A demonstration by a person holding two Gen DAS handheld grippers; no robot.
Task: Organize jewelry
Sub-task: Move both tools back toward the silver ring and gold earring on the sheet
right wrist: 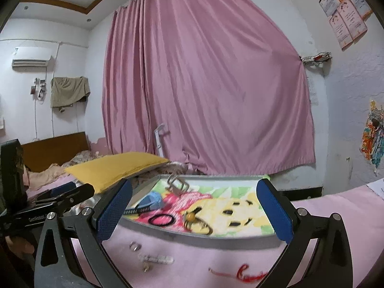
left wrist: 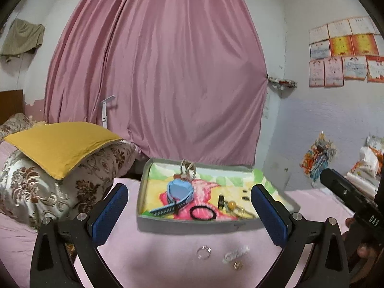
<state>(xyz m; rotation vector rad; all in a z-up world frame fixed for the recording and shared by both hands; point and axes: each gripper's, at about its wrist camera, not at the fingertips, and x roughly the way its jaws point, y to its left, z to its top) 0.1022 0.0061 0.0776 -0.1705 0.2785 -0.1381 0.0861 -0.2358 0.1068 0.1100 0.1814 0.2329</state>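
While both grippers are held spread wide above the pink bedsheet (left wrist: pixel 168 259), nothing is grasped by either, and several small pieces are left loose outside the tray (left wrist: pixel 187 226).

Taken from the left, the left gripper (left wrist: pixel 189 213) is seen with its jaws fully released. Below it a clear ring (left wrist: pixel 204 252), a clear beaded piece (left wrist: pixel 236 254) and a small gold ring (left wrist: pixel 238 265) lie on the sheet, just in front of the tray's near wall. Inside the tray, a blue watch (left wrist: pixel 178 193), a black hair tie (left wrist: pixel 202 212) and an amber bead (left wrist: pixel 231 204) are already gathered.

Farther right, the right gripper (right wrist: pixel 192 213) is likewise open, with a red string (right wrist: pixel 247 274) lying close below it.

Trouble could be expected from the soft sheet: a ring might be pressed into the fabric or flicked away by the broad pads, and the string might be dragged or snagged.
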